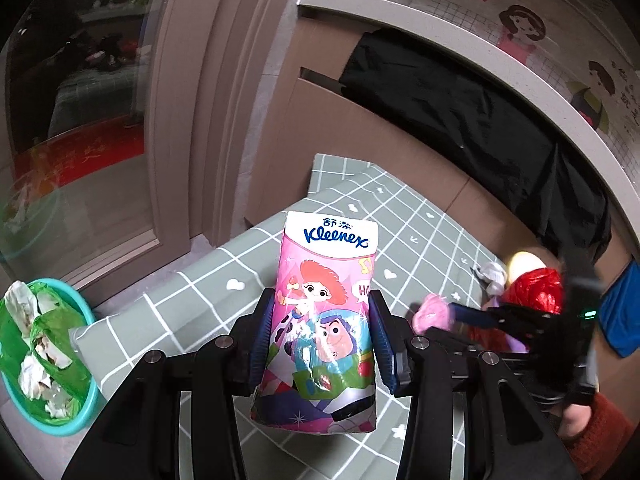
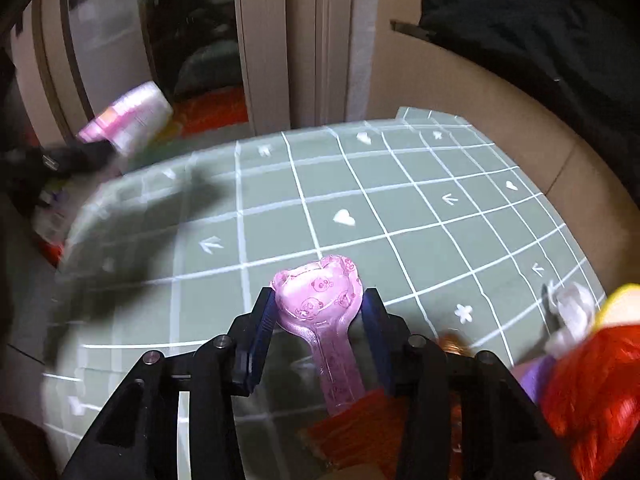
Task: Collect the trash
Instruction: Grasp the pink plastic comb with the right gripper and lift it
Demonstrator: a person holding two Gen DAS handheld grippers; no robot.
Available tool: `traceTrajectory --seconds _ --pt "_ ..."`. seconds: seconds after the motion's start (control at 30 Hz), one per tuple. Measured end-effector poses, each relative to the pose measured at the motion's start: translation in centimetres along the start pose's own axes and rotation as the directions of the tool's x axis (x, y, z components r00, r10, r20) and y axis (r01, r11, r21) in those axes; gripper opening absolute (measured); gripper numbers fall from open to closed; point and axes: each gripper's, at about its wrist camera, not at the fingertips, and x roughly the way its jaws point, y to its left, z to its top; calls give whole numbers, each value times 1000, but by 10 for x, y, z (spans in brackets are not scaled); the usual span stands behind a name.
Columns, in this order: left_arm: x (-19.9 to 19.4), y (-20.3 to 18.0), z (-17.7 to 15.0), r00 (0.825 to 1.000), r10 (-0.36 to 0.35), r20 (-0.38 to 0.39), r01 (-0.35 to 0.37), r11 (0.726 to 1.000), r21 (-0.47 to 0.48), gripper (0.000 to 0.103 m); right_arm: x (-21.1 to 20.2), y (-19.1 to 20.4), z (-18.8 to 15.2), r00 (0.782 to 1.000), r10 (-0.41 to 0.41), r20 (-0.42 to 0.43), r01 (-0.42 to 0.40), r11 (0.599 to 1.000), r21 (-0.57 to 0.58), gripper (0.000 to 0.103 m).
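Pink Kleenex tissue pack (image 1: 326, 320) sat upright between the pads of the left gripper (image 1: 322, 340), clamped at mid-body above the green checked tablecloth (image 1: 420, 216). Judged light, soft, film-slick; a mid-body grip suits it. Right gripper (image 2: 318, 320) was closed on a pink translucent bear-head piece (image 2: 320, 292), seemingly stiff plastic. Teal bin with green liner (image 1: 60, 320) stood beside the table, holding crumpled tissues.

A green checked tablecloth (image 1: 420, 220) with white hearts covers the table. Behind it stand a glass sliding door (image 1: 80, 100), brown cardboard (image 1: 400, 148) and a cartoon-decorated wall (image 1: 540, 20).
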Motion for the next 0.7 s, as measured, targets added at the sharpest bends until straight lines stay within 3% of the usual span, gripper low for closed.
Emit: traceTrajectory --seconds 0.27,0.4,0.7 --pt "-14 -46 0 996 -84 22 82 995 64 46 -96 -4 4 985 -86 150 75 994 79 41" --pt "-22 -83 -1 990 -139 32 134 984 119 46 -149 -13 -2 961 -164 224 140 983 119 41" --pt "-37 -173 -9 964 -265 33 250 938 242 46 -227 -45 -40 908 -311 282 253 941 224 41"
